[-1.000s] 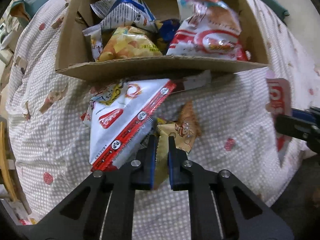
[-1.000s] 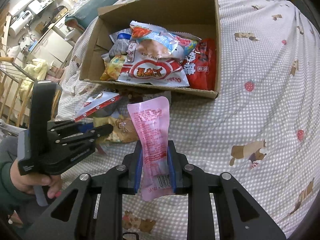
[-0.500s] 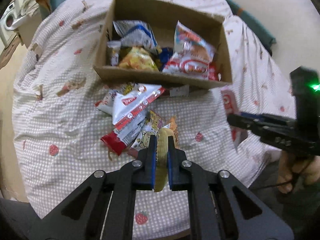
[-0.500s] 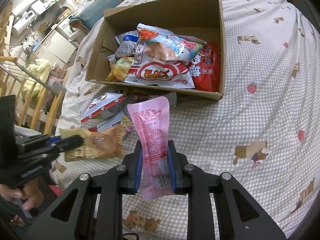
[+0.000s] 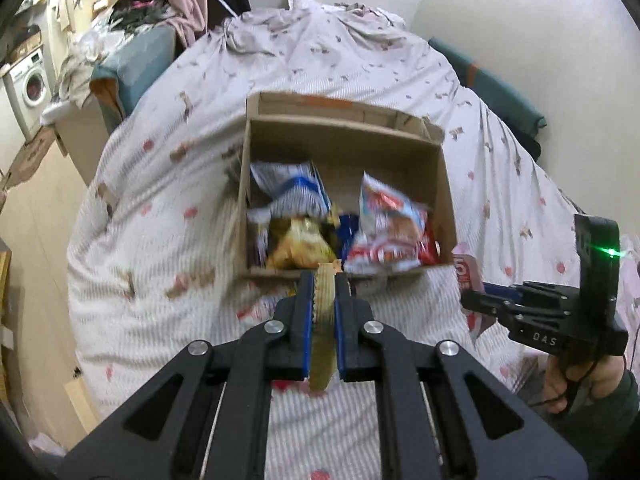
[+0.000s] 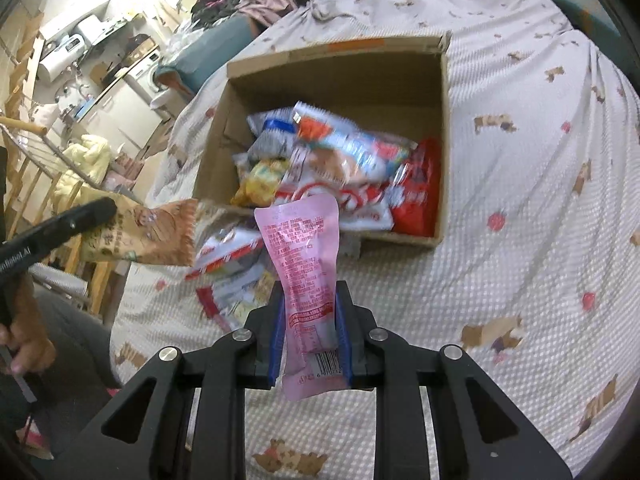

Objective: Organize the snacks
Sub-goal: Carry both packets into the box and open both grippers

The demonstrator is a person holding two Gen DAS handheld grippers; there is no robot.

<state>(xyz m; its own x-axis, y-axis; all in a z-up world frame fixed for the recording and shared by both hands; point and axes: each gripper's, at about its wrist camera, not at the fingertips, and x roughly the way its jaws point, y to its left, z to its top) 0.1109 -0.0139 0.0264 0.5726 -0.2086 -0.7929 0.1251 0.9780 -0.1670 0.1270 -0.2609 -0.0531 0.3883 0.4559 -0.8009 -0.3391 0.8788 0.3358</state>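
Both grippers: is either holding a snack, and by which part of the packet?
Left gripper is shut on the brown snack packet, pinched at one end. Right gripper is shut on the pink packet, gripped across its lower, barcode end.

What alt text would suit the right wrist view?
The right tongs grip a pink snack packet above a patterned bedspread, in front of an open cardboard box of snacks. At left, the left tongs hold a brown packet.
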